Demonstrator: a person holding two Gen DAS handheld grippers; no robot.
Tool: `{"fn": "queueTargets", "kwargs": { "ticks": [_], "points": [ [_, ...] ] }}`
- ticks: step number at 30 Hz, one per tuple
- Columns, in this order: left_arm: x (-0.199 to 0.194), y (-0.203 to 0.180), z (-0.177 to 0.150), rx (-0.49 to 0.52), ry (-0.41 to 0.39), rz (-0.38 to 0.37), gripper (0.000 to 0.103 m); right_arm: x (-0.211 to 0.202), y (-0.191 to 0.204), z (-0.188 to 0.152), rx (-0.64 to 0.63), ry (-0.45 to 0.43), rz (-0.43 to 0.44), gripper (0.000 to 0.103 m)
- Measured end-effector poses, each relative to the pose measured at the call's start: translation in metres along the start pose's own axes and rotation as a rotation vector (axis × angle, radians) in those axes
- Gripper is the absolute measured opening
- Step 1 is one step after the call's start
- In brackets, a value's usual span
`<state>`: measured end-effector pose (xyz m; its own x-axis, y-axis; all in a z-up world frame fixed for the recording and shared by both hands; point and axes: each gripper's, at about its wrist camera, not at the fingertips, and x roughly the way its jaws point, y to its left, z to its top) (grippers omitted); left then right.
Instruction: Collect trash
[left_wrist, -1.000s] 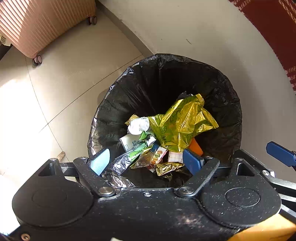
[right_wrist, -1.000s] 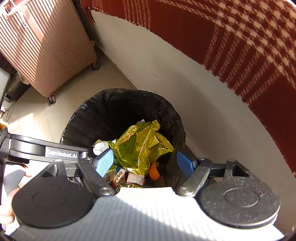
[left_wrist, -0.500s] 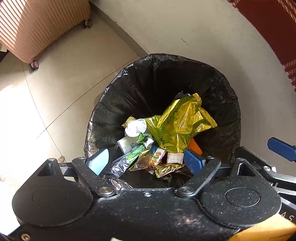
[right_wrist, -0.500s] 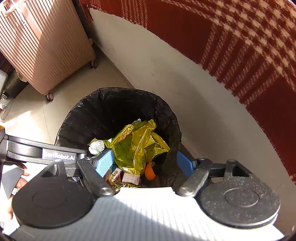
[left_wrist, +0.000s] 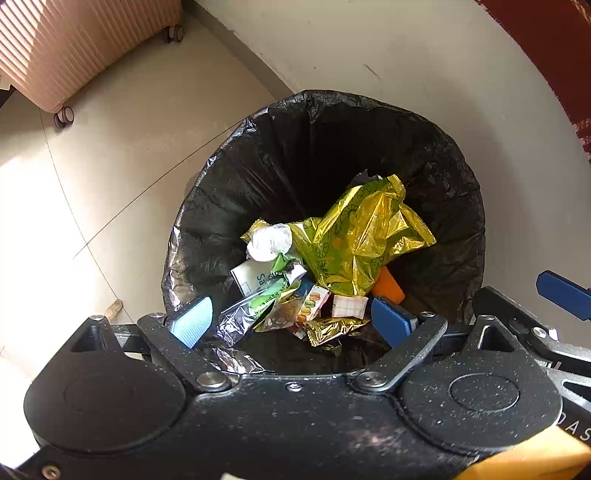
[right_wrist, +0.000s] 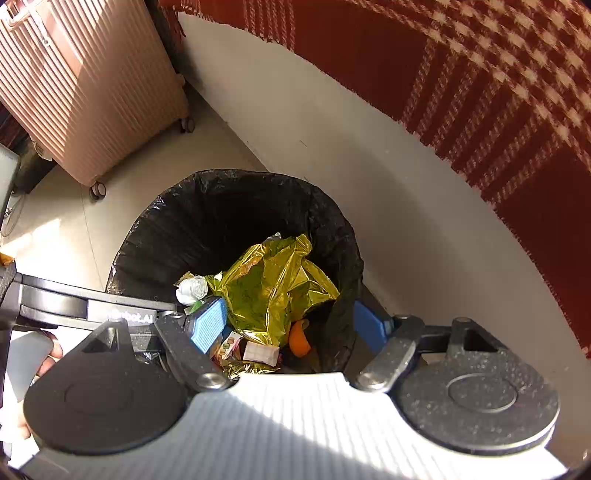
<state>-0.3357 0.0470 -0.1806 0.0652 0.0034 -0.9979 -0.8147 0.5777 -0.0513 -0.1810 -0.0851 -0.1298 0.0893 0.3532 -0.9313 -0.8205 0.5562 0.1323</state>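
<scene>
A bin lined with a black bag (left_wrist: 461, 206) stands on the floor beside a pale wall, and both grippers hang above its mouth. Inside lie a crumpled gold-green wrapper (left_wrist: 362, 236), a white tissue ball (left_wrist: 269, 242), an orange piece (left_wrist: 388, 288) and several small snack packets. My left gripper (left_wrist: 291, 320) points straight down; its jaws are opening with nothing between the pads. My right gripper (right_wrist: 289, 325) stands open and empty over the same bin (right_wrist: 166, 236), above the gold wrapper (right_wrist: 269, 288).
A pink ribbed suitcase (right_wrist: 85, 85) on wheels stands on the tiled floor behind the bin. A red plaid cloth (right_wrist: 480, 92) hangs over the pale wall on the right. A small cork-like piece (left_wrist: 112, 309) lies on the floor left of the bin. A hand (right_wrist: 48, 358) holds the left gripper.
My left gripper's blue pads have spread slightly wider, and its view has drifted a little over the bin. The right gripper and the trash in the bin have stayed as they were.
</scene>
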Motion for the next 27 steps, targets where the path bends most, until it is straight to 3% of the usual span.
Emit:
{"fn": "queueTargets", "kwargs": {
  "ticks": [6, 27],
  "points": [
    [0.001, -0.006, -0.002, 0.039, 0.013, -0.009, 0.088, 0.001, -0.001, -0.001, -0.002, -0.001, -0.001, 0.084],
    [0.008, -0.017, -0.004, 0.077, 0.026, 0.032, 0.091, 0.000, -0.006, -0.002, 0.002, -0.005, -0.001, 0.084]
  ]
}}
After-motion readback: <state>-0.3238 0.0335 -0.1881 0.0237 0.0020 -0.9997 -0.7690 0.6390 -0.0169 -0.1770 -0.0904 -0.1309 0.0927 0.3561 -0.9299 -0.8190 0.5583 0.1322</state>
